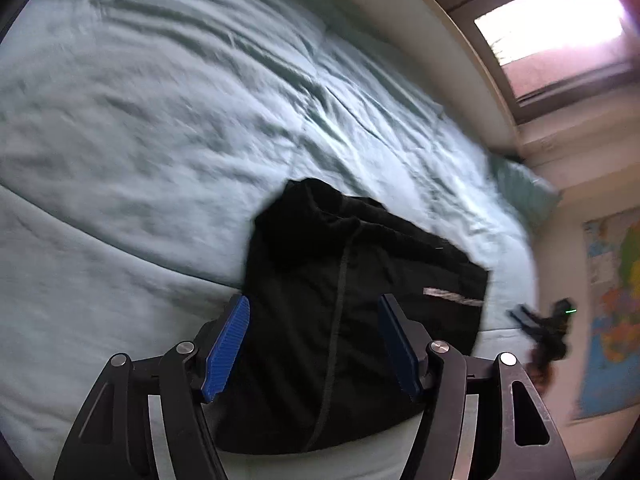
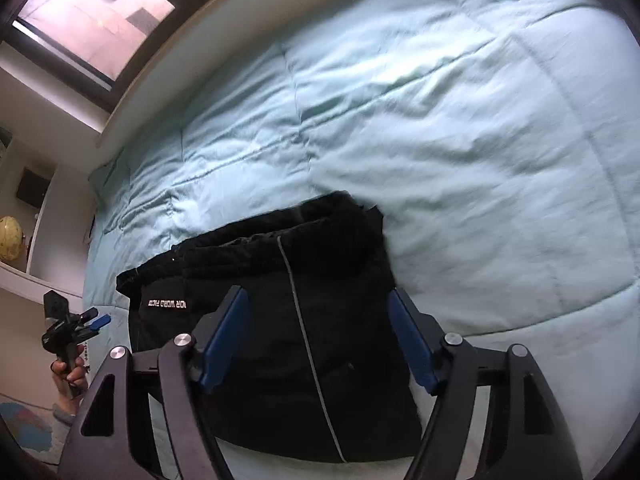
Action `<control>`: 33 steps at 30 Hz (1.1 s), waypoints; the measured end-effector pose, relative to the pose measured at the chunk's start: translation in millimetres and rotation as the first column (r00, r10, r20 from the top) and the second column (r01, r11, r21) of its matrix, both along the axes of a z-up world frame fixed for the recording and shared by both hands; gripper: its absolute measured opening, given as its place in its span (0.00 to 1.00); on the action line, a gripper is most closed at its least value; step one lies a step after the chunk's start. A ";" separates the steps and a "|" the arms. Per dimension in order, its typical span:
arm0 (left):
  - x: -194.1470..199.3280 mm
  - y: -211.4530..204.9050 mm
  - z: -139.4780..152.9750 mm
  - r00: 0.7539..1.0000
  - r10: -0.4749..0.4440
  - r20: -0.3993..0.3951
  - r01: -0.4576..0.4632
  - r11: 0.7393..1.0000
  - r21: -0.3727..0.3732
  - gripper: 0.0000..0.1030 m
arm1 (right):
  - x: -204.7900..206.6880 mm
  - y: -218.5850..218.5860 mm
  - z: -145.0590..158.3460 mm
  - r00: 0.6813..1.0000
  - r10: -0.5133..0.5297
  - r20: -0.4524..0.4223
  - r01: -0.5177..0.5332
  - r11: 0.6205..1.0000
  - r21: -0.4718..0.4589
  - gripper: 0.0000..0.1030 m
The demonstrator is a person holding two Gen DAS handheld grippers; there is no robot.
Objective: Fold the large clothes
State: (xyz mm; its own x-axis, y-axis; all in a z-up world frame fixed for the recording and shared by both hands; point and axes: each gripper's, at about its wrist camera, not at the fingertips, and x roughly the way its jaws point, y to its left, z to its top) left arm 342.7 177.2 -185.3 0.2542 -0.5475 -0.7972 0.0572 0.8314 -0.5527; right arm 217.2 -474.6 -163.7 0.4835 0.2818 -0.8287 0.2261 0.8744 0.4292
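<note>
A black zip jacket (image 1: 344, 292) lies folded into a compact rectangle on the pale green duvet (image 1: 160, 120). It carries a white logo strip near one edge. My left gripper (image 1: 314, 308) is open and empty, above the jacket's near edge. In the right wrist view the same jacket (image 2: 280, 320) lies below my right gripper (image 2: 318, 308), which is open and empty too. The left gripper (image 2: 90, 320) shows at the far left there, held in a hand beyond the bed's edge. The right gripper (image 1: 536, 324) shows blurred at the right of the left wrist view.
The duvet (image 2: 440, 120) covers a large bed beside a wall with a window (image 1: 560, 28). A pillow (image 1: 524, 192) lies at the bed's head. A world map (image 1: 612, 300) hangs on one wall. A globe (image 2: 10, 236) stands on a shelf.
</note>
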 end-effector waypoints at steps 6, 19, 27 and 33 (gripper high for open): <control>23.5 -20.1 -13.0 0.997 -0.035 0.062 0.026 0.988 0.152 0.66 | 11.6 24.4 -19.6 0.998 0.030 -0.059 -0.044 0.969 -0.242 0.75; 75.9 -45.5 -50.3 0.965 -0.258 0.056 0.249 0.959 0.136 0.66 | 87.5 31.5 -68.0 0.965 0.238 -0.108 -0.261 0.907 -0.330 0.75; 92.6 -50.5 -66.3 0.978 -0.205 0.045 0.203 0.978 0.053 0.62 | 96.8 46.5 -80.8 0.958 0.254 -0.131 -0.285 0.872 -0.397 0.37; 75.0 -49.4 -42.9 0.975 -0.167 0.147 0.167 0.986 0.016 0.13 | 67.3 50.9 -42.6 0.988 0.153 -0.033 -0.148 0.841 -0.521 0.26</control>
